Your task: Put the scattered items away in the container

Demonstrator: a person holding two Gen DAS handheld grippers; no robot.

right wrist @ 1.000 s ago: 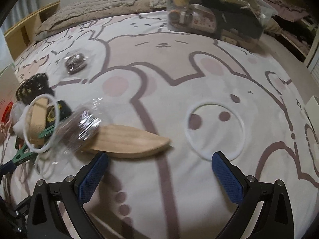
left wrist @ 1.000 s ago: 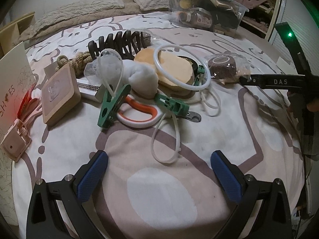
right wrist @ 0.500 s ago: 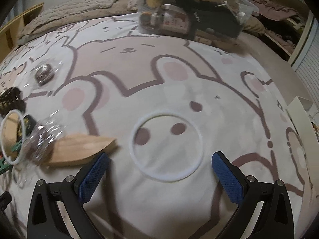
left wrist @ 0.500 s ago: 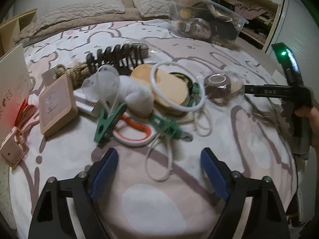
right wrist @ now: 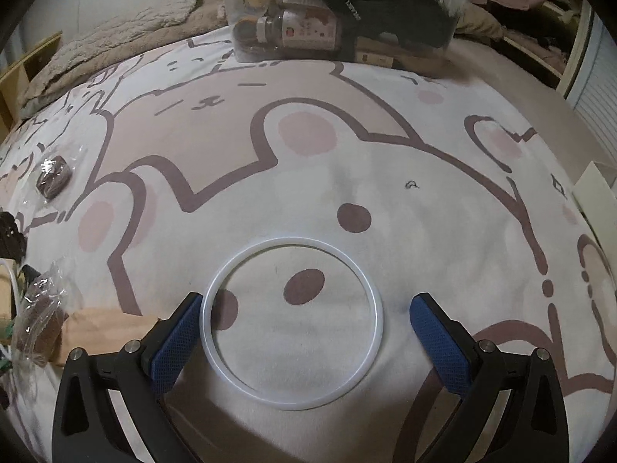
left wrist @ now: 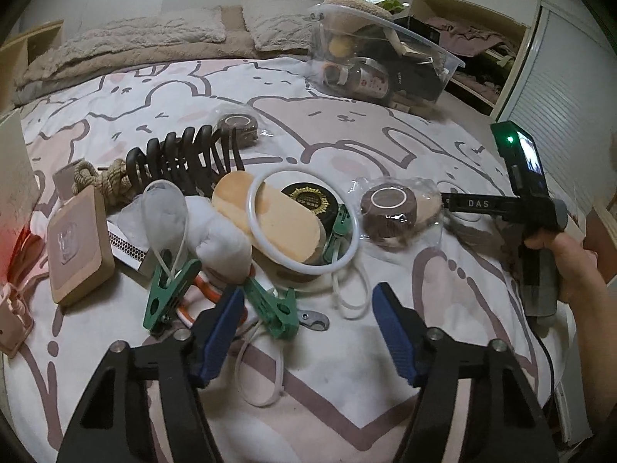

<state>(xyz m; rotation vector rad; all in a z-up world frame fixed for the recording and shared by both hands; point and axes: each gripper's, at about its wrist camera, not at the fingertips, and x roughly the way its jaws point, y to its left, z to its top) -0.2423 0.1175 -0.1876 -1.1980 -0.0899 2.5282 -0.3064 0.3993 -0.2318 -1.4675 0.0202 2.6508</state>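
Observation:
A pile of scattered items lies on the bed. In the left wrist view my open left gripper [left wrist: 308,320] straddles a green clip [left wrist: 275,308] and white tubing [left wrist: 258,366], near a second green clip [left wrist: 169,289], a white ring [left wrist: 304,222], a tan pad [left wrist: 270,220], a wrapped brown roll [left wrist: 389,212] and a black claw clip [left wrist: 181,158]. In the right wrist view my open right gripper [right wrist: 304,332] straddles another white ring [right wrist: 292,323] lying flat on the bedspread. The clear container [left wrist: 381,65], holding a bottle [right wrist: 300,31], stands at the far side.
A wooden square block [left wrist: 77,243] and a rope knot [left wrist: 104,181] sit at the pile's left. A second wrapped roll [right wrist: 54,175] lies apart. A wooden board [right wrist: 100,324] lies left of the right gripper. Pillows [left wrist: 154,34] line the headboard.
My left gripper has moved forward and narrowed around the green clip. My right gripper has swung right and forward from the wooden board, so the flat white ring now lies between its fingers.

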